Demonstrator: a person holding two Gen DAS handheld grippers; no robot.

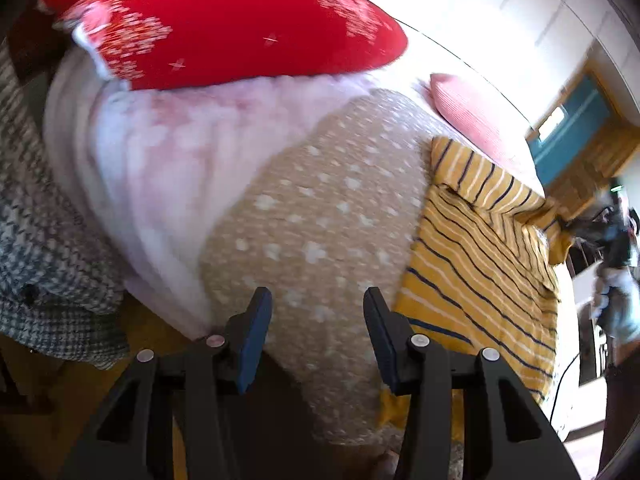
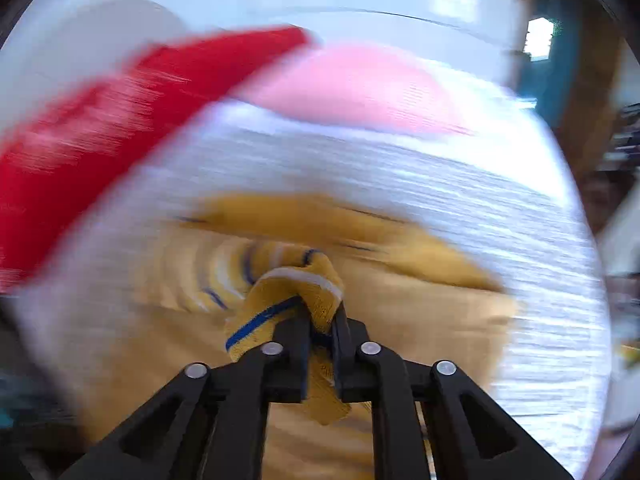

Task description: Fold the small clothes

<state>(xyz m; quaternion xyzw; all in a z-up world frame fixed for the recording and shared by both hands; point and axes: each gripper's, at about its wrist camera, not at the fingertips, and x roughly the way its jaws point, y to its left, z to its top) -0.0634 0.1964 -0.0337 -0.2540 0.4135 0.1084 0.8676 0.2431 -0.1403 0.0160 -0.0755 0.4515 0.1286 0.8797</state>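
The small garment (image 1: 476, 264) is mustard yellow with thin navy and white stripes. Left of it lies a beige cloth (image 1: 320, 216) dotted with white stars. Far left, a red cushion (image 1: 224, 24) carries white snowflakes; a pink pillow (image 1: 472, 120) lies far right.

The yellow striped garment (image 1: 476, 264) lies spread flat, one bunched corner (image 2: 296, 300) pinched in the right claw (image 2: 322, 322).
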